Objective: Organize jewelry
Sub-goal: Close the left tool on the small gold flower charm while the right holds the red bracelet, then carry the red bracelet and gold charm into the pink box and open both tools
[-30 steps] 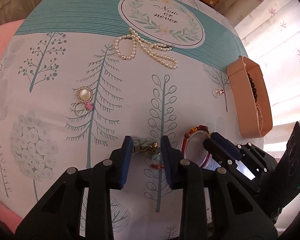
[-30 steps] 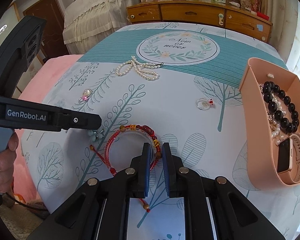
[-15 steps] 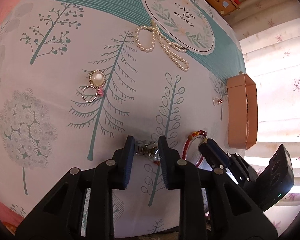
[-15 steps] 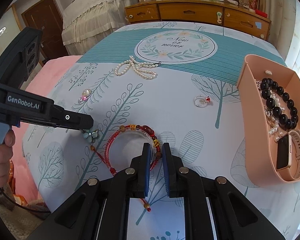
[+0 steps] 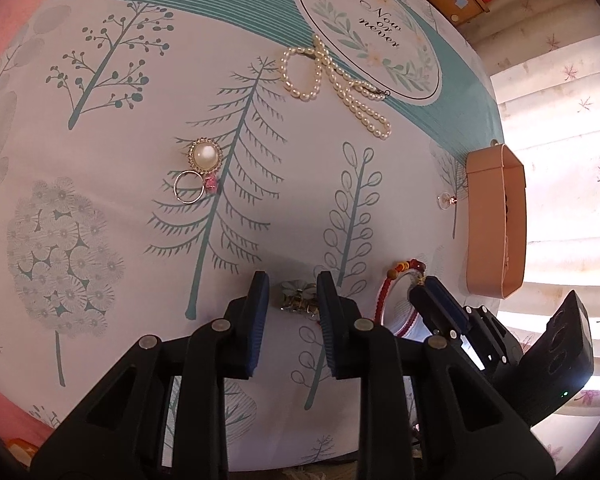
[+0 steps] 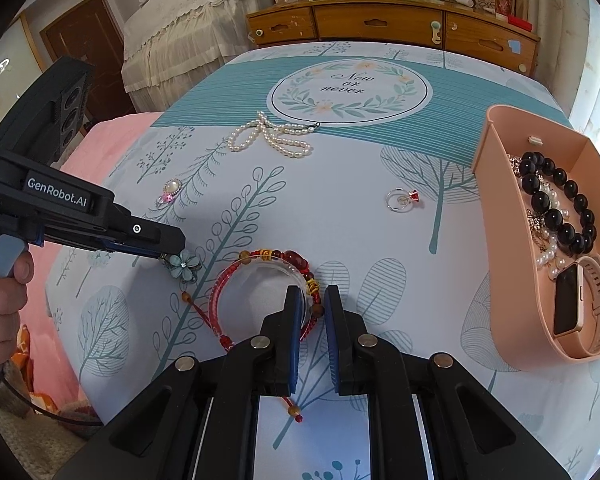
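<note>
My left gripper (image 5: 292,292) is shut on a pale blue flower brooch (image 5: 298,300) that sits low over the tree-print cloth. The right wrist view shows the brooch (image 6: 183,266) at that gripper's tip (image 6: 172,246). My right gripper (image 6: 313,300) is shut on the near rim of a red beaded bracelet (image 6: 260,258), which lies flat on the cloth. The bracelet (image 5: 384,296) lies just right of the brooch. A pink tray (image 6: 484,152) stands to the right and holds a black bead bracelet (image 6: 556,204), a pink watch (image 6: 576,304) and small pearls.
A pearl necklace (image 5: 332,76) lies near the round printed emblem. A pearl brooch (image 5: 205,156) and a thin ring (image 5: 188,187) sit at the left. A ring with a red stone (image 6: 400,200) lies near the tray. A person's hand (image 6: 0,300) holds the left gripper. A wooden dresser stands behind.
The left gripper has rolled and shifted slightly left in the right wrist view, and the flower brooch moved with it. The right gripper and the red bracelet have stayed put.
</note>
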The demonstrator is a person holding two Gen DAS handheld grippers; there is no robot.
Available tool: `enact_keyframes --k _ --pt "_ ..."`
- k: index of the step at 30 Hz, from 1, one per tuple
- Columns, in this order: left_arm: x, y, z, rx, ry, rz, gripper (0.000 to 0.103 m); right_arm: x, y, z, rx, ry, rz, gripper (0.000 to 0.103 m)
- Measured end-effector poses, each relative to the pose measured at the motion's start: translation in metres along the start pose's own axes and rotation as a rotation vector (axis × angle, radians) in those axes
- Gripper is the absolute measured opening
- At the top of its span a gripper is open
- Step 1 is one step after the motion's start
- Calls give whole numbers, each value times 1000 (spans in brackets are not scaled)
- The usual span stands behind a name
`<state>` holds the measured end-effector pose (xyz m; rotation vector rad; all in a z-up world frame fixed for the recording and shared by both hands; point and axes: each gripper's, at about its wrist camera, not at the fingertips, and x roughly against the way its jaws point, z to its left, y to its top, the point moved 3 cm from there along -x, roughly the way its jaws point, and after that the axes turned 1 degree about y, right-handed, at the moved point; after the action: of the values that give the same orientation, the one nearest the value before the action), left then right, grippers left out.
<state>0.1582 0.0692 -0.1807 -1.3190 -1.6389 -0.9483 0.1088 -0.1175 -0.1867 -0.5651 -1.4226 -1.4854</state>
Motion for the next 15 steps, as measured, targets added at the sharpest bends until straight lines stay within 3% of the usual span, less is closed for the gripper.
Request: enact_keyframes --k 15 --pt "-2 -10 -6 -78 17 35 22 0 0 -1 -8 1 3 12"
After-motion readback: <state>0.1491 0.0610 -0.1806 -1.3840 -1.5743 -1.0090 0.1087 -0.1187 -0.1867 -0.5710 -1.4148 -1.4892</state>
